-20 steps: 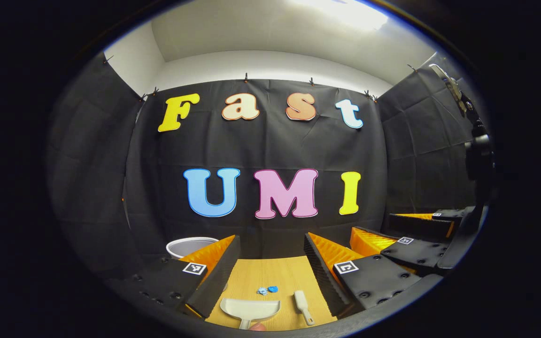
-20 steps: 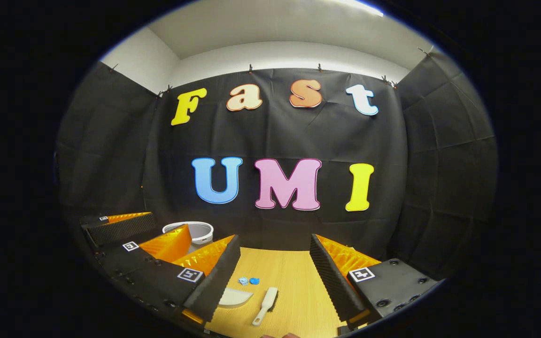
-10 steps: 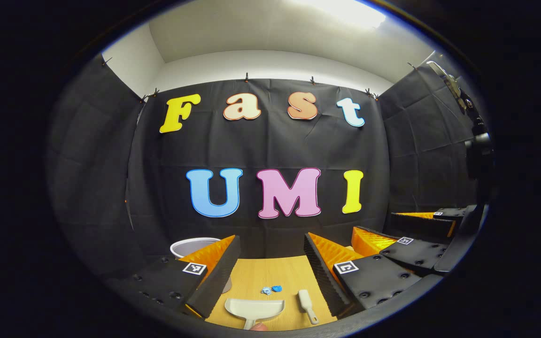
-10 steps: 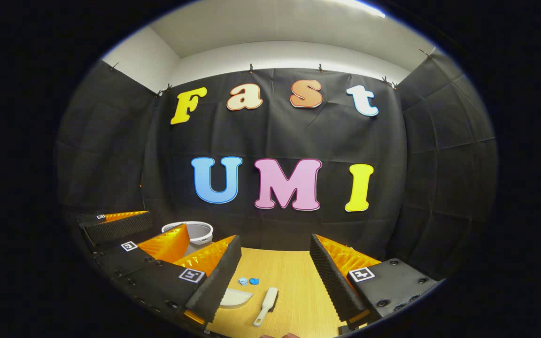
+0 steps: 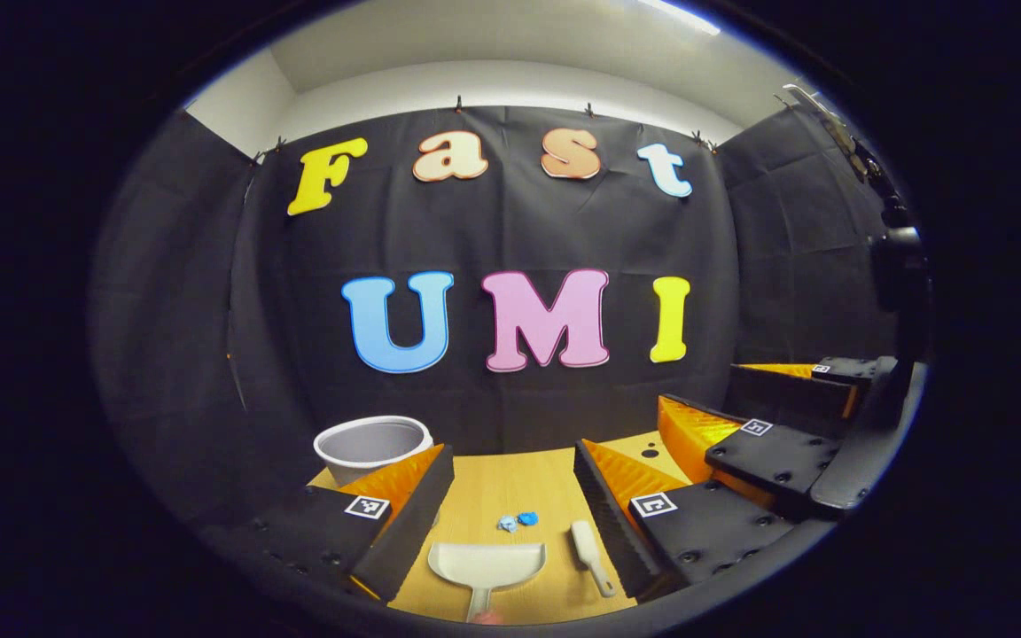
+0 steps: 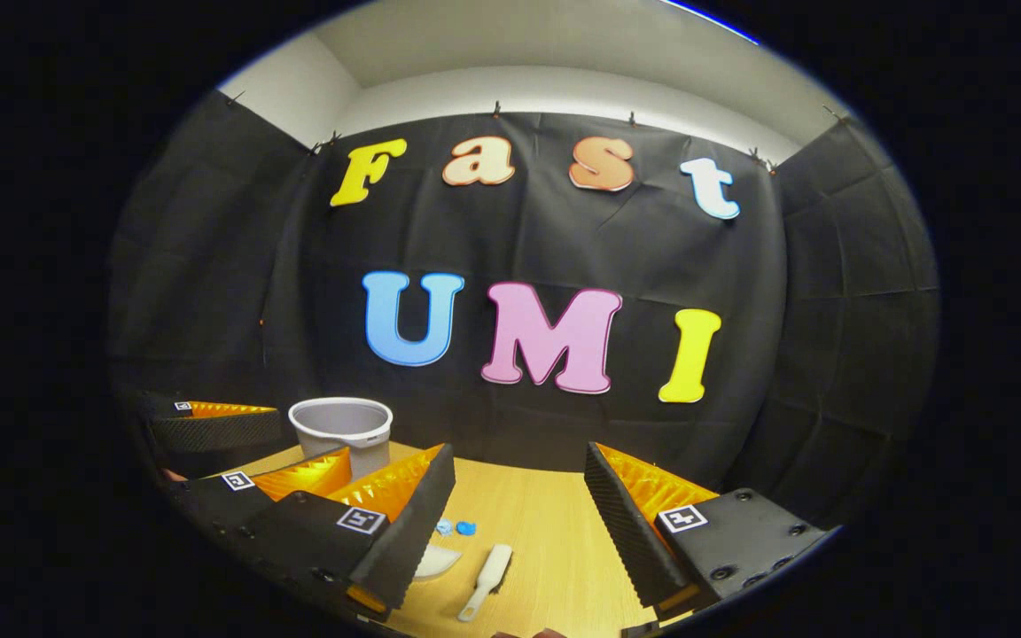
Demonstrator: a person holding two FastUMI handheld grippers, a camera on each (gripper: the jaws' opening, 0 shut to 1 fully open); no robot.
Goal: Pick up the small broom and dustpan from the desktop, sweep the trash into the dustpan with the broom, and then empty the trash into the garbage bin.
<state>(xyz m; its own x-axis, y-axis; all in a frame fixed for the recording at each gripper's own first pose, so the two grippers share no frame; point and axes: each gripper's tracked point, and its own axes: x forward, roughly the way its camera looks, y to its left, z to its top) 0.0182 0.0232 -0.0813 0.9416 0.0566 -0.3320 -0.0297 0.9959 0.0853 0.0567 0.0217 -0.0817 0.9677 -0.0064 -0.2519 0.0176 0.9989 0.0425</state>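
Note:
A white dustpan [image 5: 486, 567] lies on the wooden desktop [image 5: 510, 483], handle toward me, just below and between my left gripper's [image 5: 512, 448] open fingers. To its right lies the small white broom [image 5: 590, 554], and blue trash scraps [image 5: 518, 520] sit beyond the pan. In the right gripper view the broom [image 6: 484, 580] lies between the open fingers of my right gripper [image 6: 519, 447]. There its left finger hides part of the dustpan [image 6: 435, 561], and the scraps [image 6: 457, 528] lie ahead. Both grippers hover above the desk, holding nothing.
A grey garbage bin [image 5: 373, 446] stands at the desk's back left, also seen as the bin [image 6: 342, 425] in the right gripper view. The black cloth wall closes off the back. A dark camera stand [image 5: 896, 266] rises at the far right. A small round hole [image 5: 650, 453] marks the desktop.
Both views have tipped downward and shifted a little, showing more of the desktop and the bin. The broom, dustpan and scraps have not moved. Both grippers stay open.

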